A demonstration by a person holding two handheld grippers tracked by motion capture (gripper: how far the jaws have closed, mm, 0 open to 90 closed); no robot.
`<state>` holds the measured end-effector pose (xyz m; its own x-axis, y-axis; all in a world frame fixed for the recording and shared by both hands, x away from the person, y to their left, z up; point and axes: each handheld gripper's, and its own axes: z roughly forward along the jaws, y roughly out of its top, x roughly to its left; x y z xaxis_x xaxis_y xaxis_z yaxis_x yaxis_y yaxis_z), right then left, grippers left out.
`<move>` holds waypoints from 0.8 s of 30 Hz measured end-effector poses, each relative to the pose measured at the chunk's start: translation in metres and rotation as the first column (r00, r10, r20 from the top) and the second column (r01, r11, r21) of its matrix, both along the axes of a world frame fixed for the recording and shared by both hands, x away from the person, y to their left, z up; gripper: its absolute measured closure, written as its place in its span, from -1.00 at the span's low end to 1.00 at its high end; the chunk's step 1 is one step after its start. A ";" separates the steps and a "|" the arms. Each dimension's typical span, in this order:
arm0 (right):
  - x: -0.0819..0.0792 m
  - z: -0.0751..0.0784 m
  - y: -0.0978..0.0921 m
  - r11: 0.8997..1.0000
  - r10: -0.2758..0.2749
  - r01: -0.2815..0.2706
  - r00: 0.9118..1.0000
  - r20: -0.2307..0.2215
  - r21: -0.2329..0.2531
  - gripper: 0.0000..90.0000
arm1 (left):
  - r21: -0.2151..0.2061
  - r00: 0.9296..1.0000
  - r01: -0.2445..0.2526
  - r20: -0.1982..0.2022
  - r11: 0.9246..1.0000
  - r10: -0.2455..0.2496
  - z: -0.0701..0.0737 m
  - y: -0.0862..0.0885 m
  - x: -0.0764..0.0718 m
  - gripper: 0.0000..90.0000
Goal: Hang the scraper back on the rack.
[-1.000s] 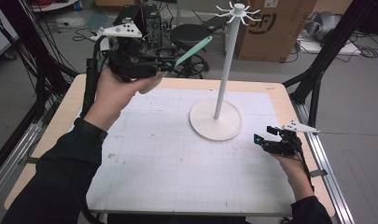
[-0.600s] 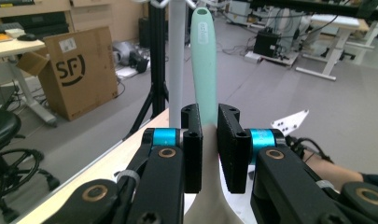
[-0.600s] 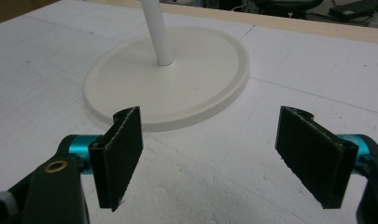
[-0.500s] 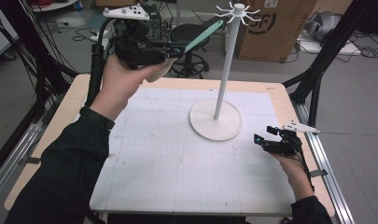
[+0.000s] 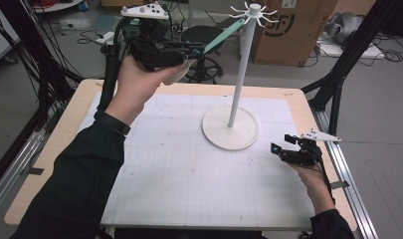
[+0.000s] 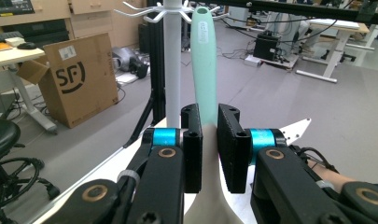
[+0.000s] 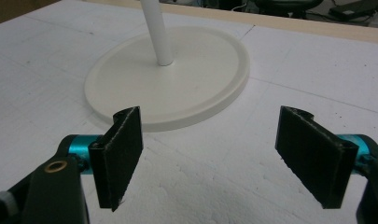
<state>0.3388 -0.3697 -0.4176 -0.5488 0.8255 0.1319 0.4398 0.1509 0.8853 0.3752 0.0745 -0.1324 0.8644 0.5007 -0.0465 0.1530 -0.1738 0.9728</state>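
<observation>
A white stand with a ring of hooks at its top rises from a round base on the table. My left gripper is raised high to the left of the pole and shut on a utensil with a cream head and a mint-green handle. The handle's tip reaches up to the hooks. In the left gripper view, the handle stands between the jaws of that gripper, just right of the pole. My right gripper rests low by the base, open and holding nothing.
A white gridded mat covers the wooden table. Behind the table stand a black stool and a cardboard box. Black frame legs slant down at the table's right rear corner.
My left gripper has risen and moved right with the utensil, bringing the handle tip up to the stand's hooks. The right gripper has stayed in place.
</observation>
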 end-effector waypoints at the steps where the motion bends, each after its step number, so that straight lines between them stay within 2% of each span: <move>1: 0.000 0.000 0.000 1.000 0.000 0.000 1.000 -0.001 0.000 -0.51 | 0.003 1.000 -0.001 0.001 1.000 0.001 -0.001 -0.001 0.000 0.79; 24: 0.000 0.000 0.000 1.000 0.001 -0.001 1.000 0.001 0.001 -0.51 | 0.052 0.998 -0.056 0.005 0.997 0.056 -0.011 -0.012 0.013 0.79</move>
